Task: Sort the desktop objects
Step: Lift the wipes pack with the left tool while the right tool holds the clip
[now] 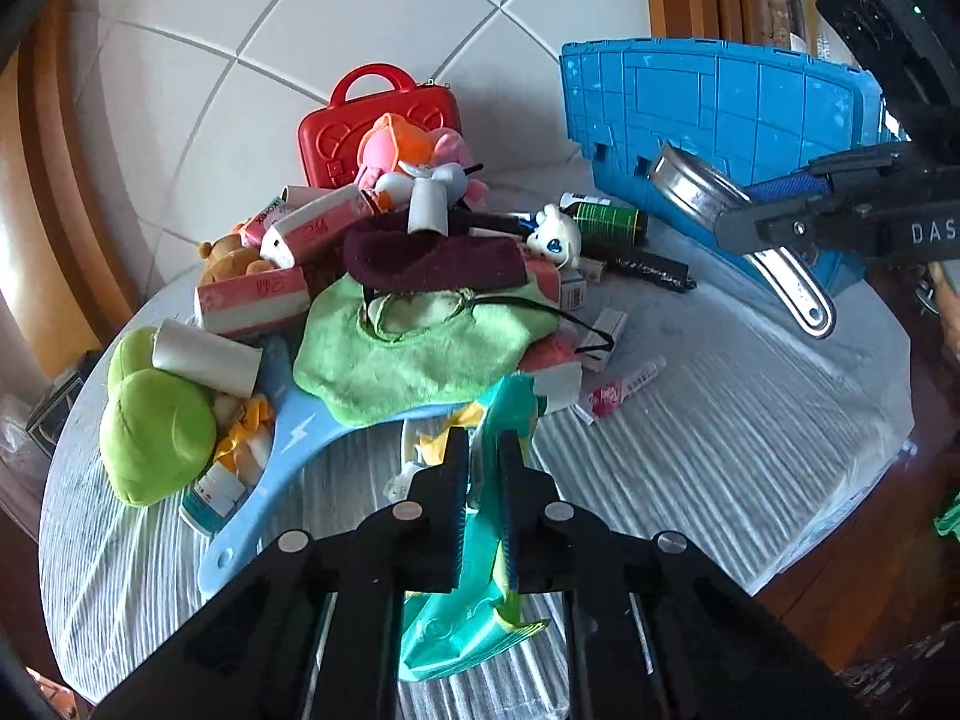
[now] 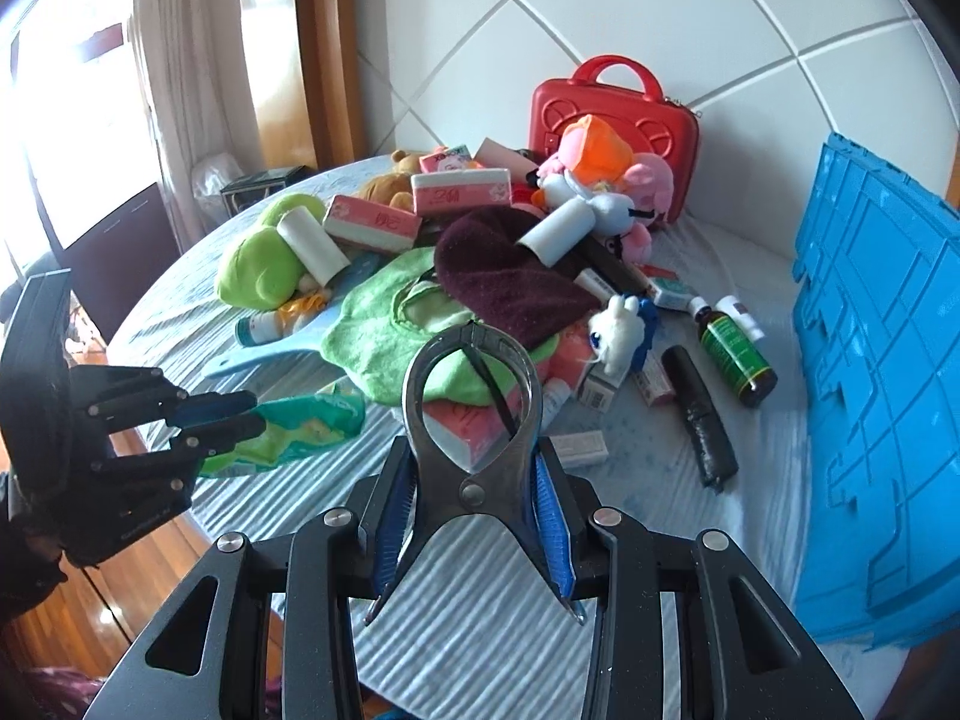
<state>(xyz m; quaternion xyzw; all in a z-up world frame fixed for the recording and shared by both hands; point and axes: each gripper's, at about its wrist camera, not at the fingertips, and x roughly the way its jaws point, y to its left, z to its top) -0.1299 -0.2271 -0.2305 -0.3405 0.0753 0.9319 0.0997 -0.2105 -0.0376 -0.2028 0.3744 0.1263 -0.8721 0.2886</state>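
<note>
— Left wrist view: what's the left tool (image 1: pixel 480 468) doing?
— Clenched on a green packet (image 1: pixel 480 570) above the desk (image 1: pixel 720 450).
— And the right tool (image 2: pixel 474 480)?
— Gripping metal tongs (image 2: pixel 474 420) beside the blue crate (image 2: pixel 876 390).

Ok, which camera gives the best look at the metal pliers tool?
The right wrist view: the metal pliers sit centred, whole head and pivot visible, clamped in the right gripper. The left wrist view shows them small, edge-on, partly hidden.

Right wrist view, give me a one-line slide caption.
Right gripper clamps metal pliers above the cluttered table, while the left gripper holds a green packet.
</note>
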